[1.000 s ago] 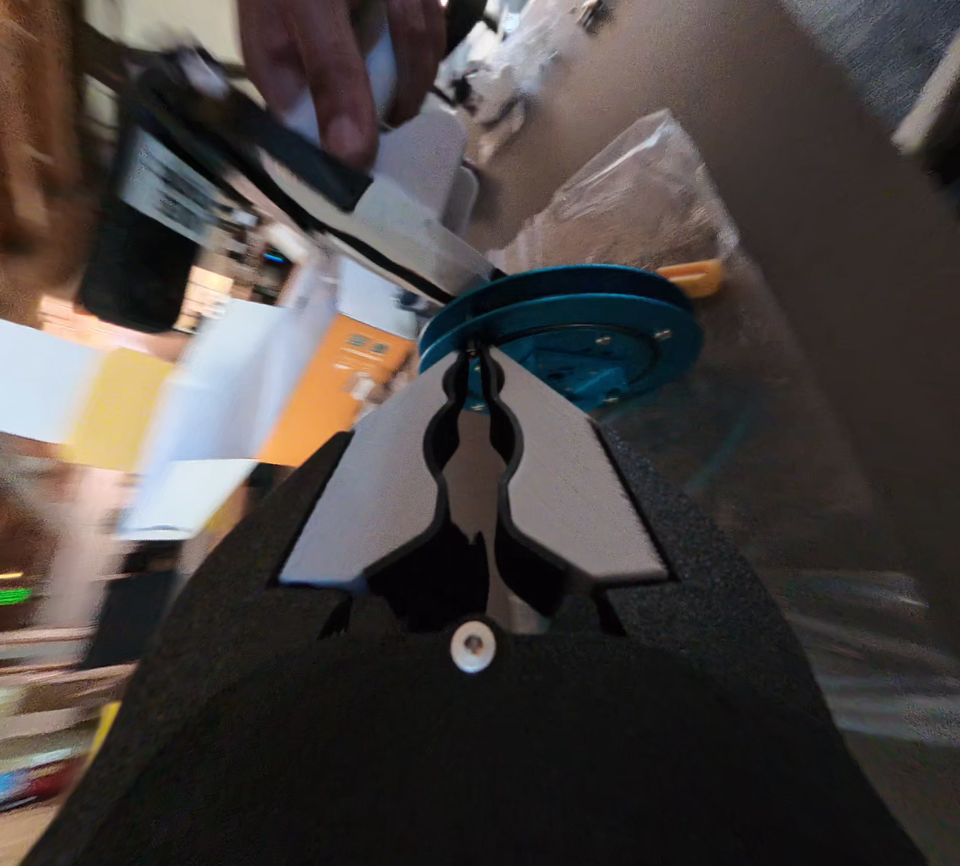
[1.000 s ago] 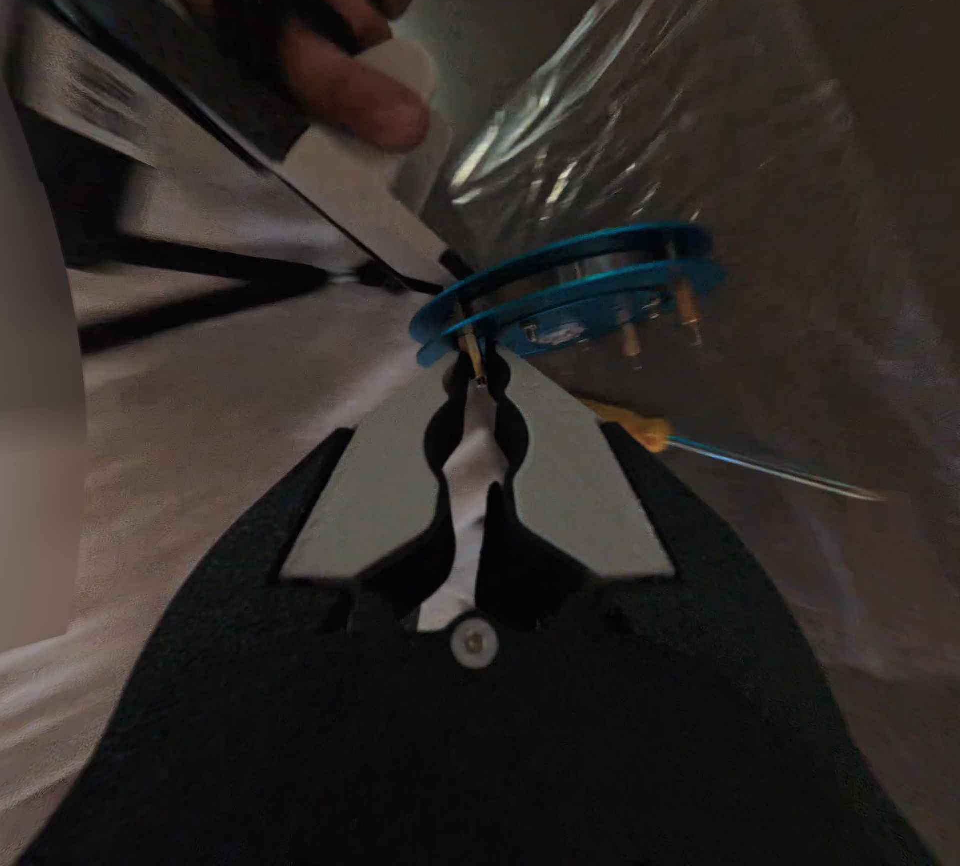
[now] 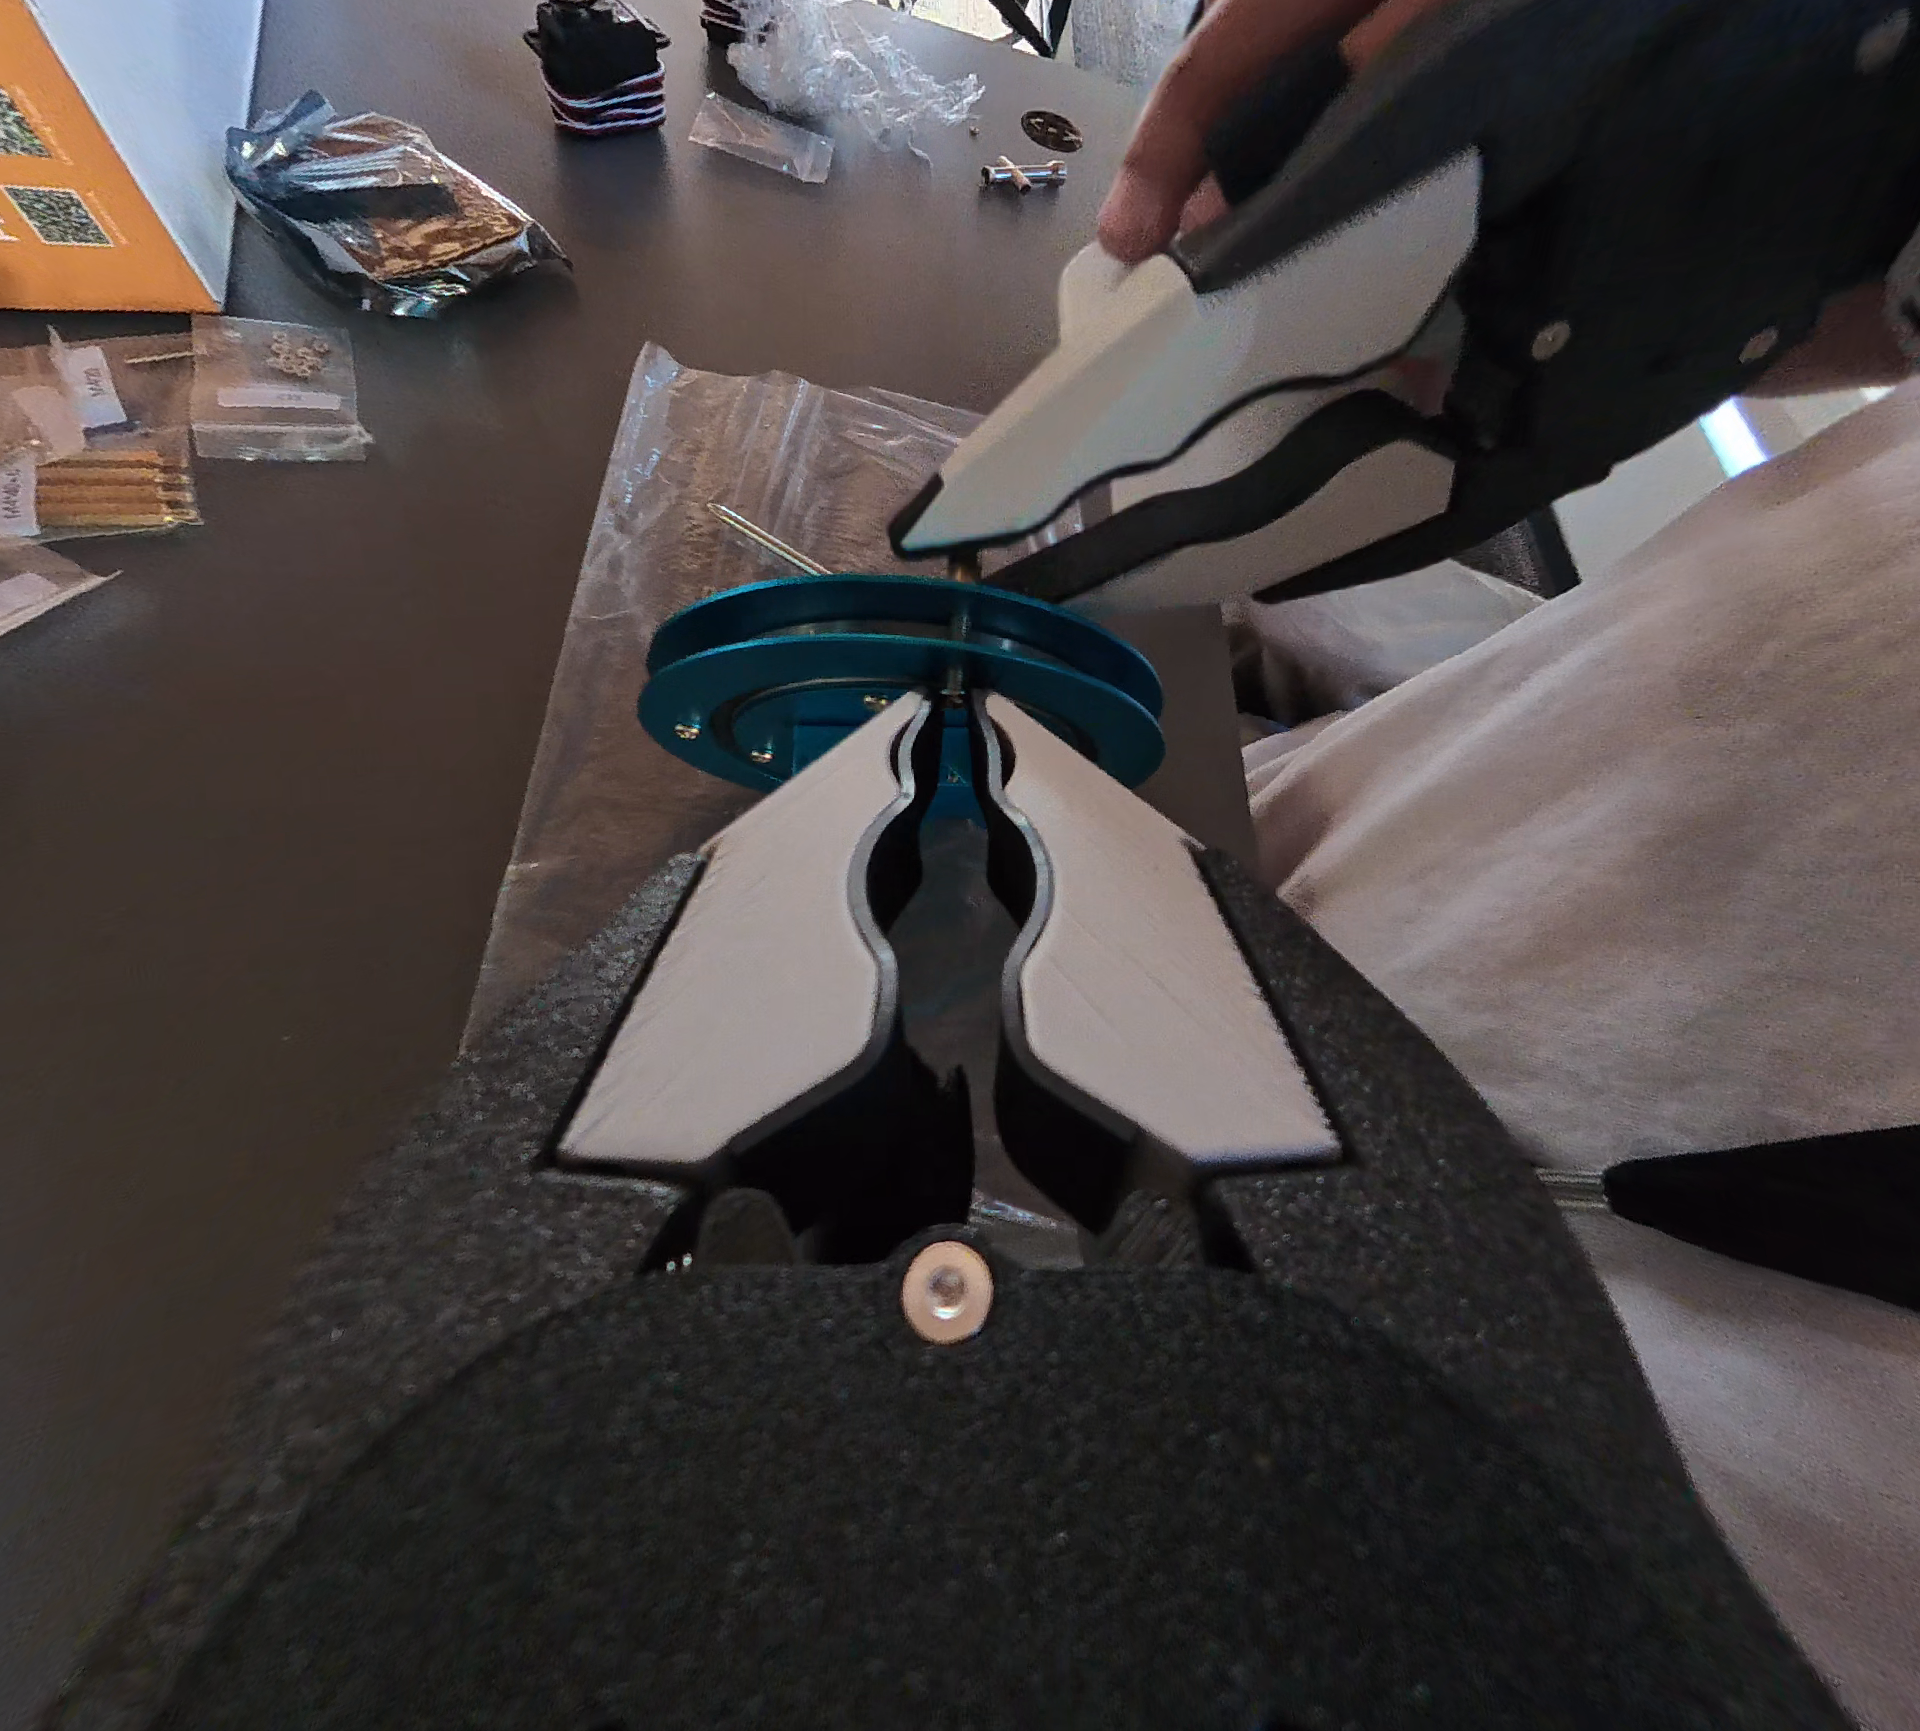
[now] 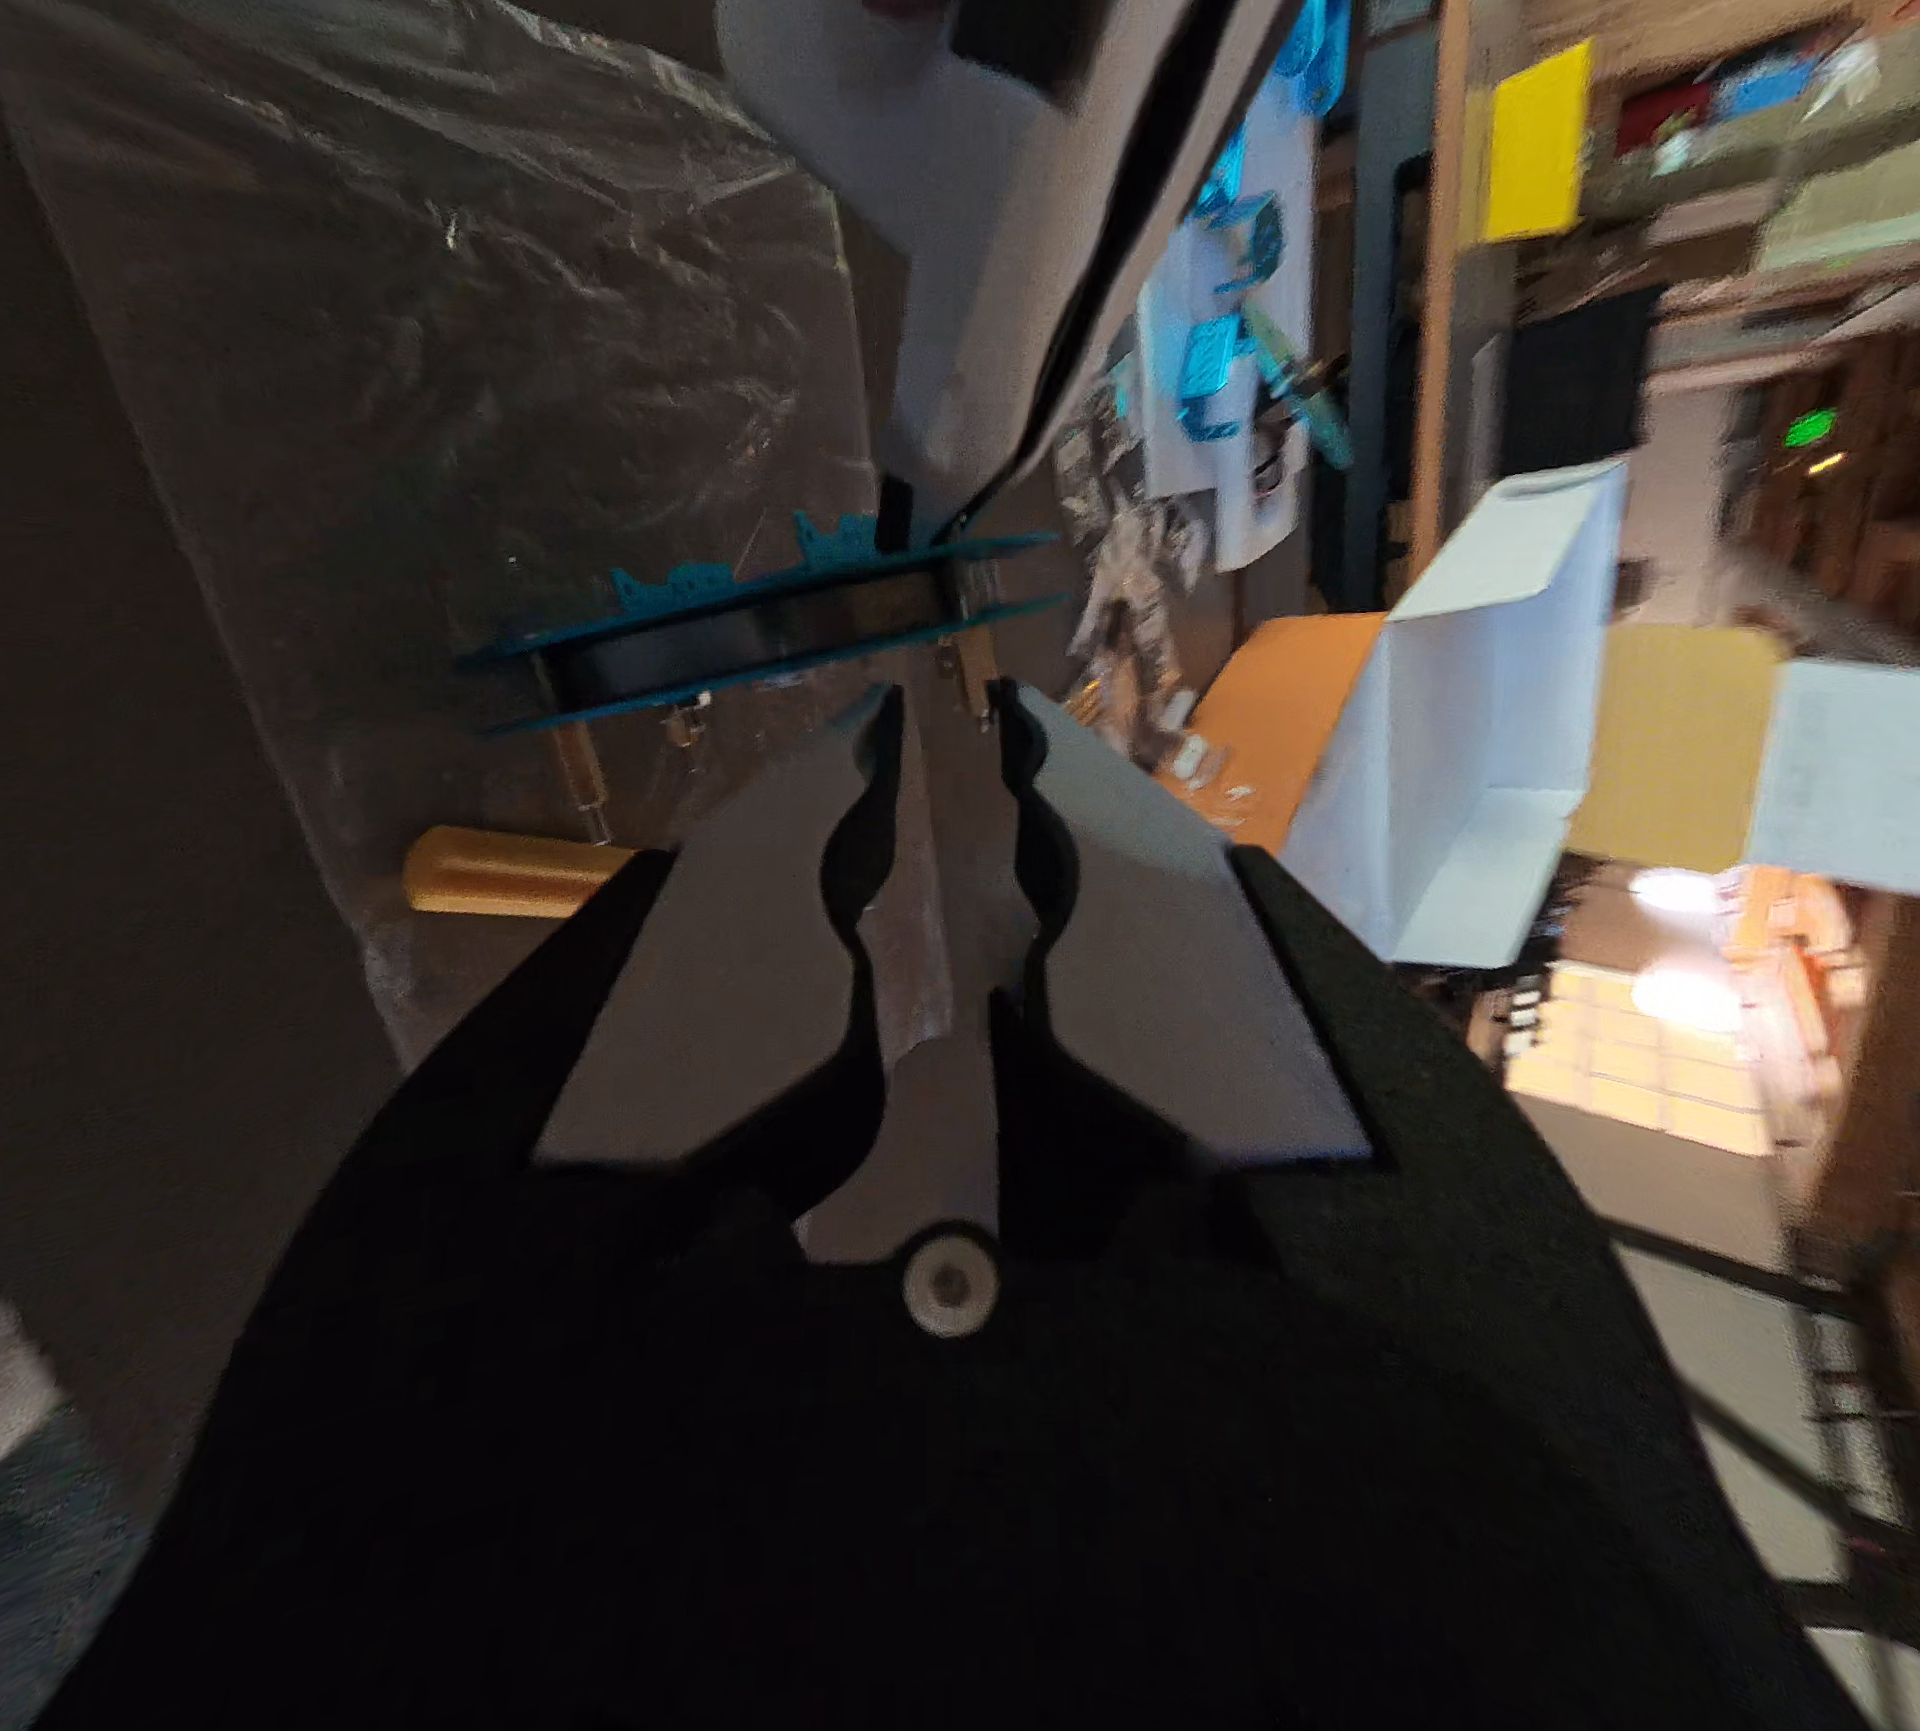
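Grip eased on right gripper: tips now slightly parted around brass standoff. Left gripper still pinching blue disc assembly at rim, above plastic bag on tabletop.

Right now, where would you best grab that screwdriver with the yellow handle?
Probably by the screwdriver handle, coming down from above with the fingers across it. It lies flat on the plastic bag. The handle is thick, round and exposed, while the thin shaft runs beneath the blue discs, which would crowd a grip there.
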